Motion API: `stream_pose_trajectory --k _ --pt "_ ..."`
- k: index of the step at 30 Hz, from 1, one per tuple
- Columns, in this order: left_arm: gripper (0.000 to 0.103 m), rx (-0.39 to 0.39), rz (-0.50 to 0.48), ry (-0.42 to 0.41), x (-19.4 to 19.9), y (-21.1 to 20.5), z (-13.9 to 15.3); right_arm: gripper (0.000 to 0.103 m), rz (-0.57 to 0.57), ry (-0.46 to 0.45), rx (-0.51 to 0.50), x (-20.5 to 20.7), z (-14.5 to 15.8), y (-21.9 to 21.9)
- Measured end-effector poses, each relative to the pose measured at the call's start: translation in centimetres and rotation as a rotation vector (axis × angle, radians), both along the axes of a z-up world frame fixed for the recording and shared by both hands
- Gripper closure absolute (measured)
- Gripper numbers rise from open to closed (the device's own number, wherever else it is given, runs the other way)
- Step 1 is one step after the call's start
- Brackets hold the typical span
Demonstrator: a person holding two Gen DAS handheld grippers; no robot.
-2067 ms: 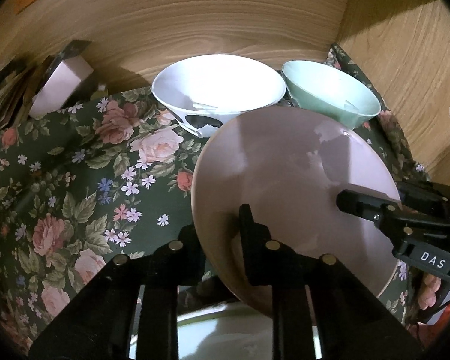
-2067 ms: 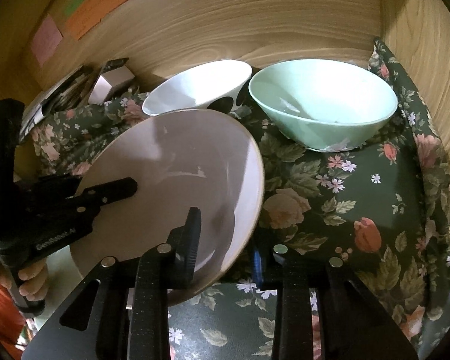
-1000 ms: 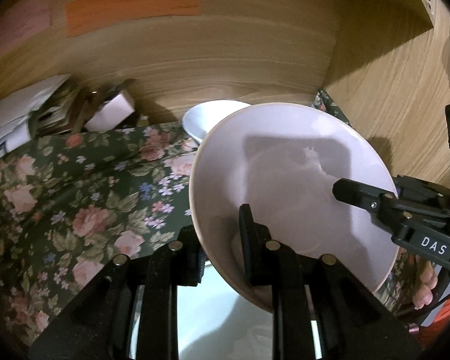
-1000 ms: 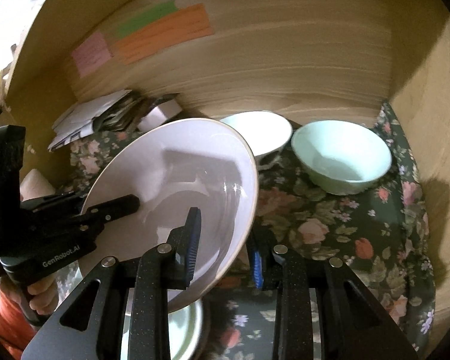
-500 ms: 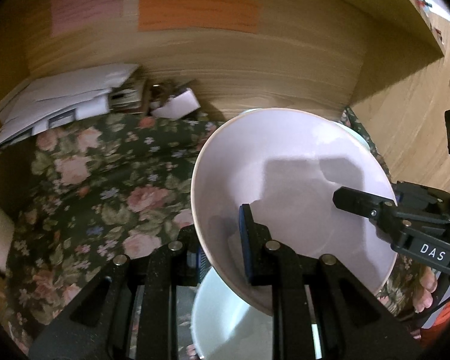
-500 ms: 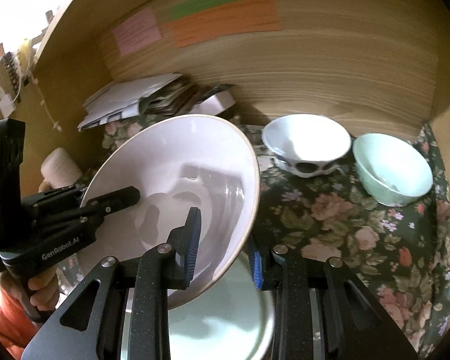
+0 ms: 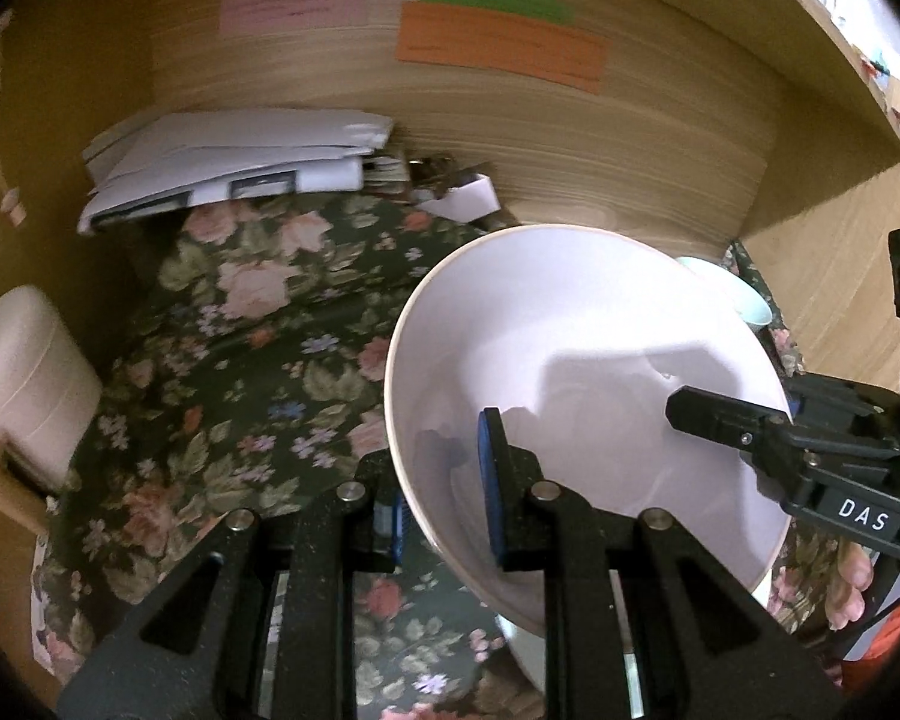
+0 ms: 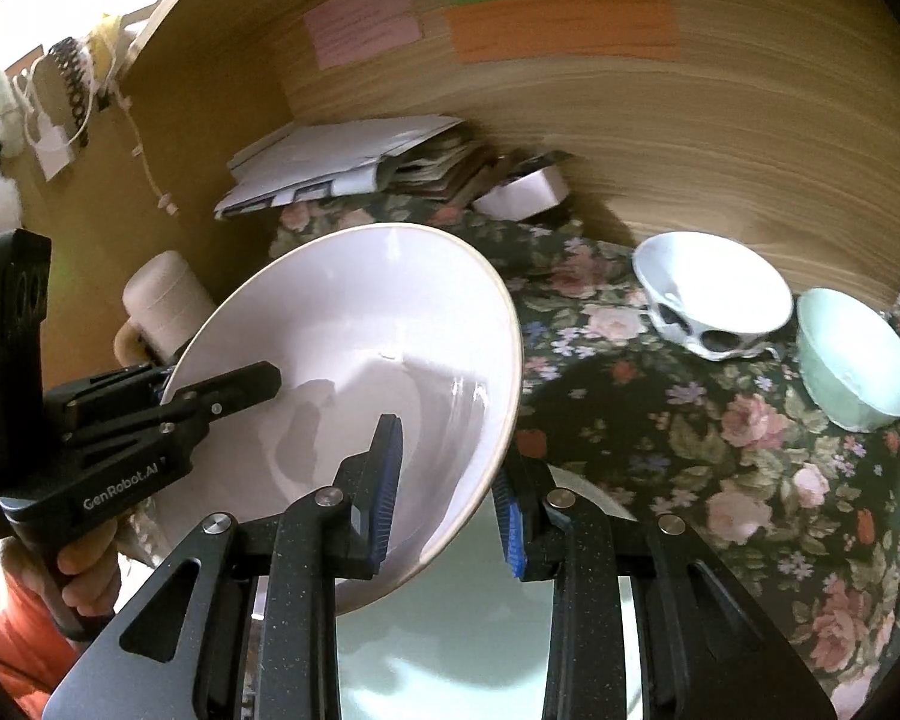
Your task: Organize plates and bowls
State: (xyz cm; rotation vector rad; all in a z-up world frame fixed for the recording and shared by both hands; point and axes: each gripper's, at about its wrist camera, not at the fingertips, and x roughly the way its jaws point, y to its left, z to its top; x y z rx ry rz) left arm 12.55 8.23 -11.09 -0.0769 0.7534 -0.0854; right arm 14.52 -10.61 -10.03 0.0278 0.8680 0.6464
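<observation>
Both grippers hold one big pale pink plate (image 7: 576,372), tilted and lifted above the floral tablecloth (image 7: 258,372). My left gripper (image 7: 444,498) is shut on its left rim. My right gripper (image 8: 450,480) is shut on its right rim; the same plate (image 8: 354,360) fills that view's middle. A pale green plate (image 8: 486,618) lies on the cloth just under it. A white bowl with black spots (image 8: 711,294) and a mint bowl (image 8: 855,354) stand at the back right.
Wooden walls close the back and right sides, with coloured paper notes (image 8: 558,24) on the back one. A stack of papers (image 7: 234,162) and a small white box (image 8: 525,192) lie at the back. A cream mug (image 7: 24,378) stands at the left.
Both grippers have drawn back and up with the pink plate, away from the bowls. More of the table, the papers and the mug have come into view.
</observation>
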Motion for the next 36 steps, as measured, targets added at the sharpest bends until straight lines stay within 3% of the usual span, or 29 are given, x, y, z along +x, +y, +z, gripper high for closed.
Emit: stream_pose_trajectory --k 19,36 --pt "0.084 -0.023 0.158 0.011 -4.8 7.3 -1.3 0.077 0.173 0.045 -0.015 -1.5 -1.3 7.7" --pt "0.084 -0.052 0.213 0.116 -4.9 10.4 -5.4 0.077 0.239 0.170 -0.117 -0.6 -5.8 11.6"
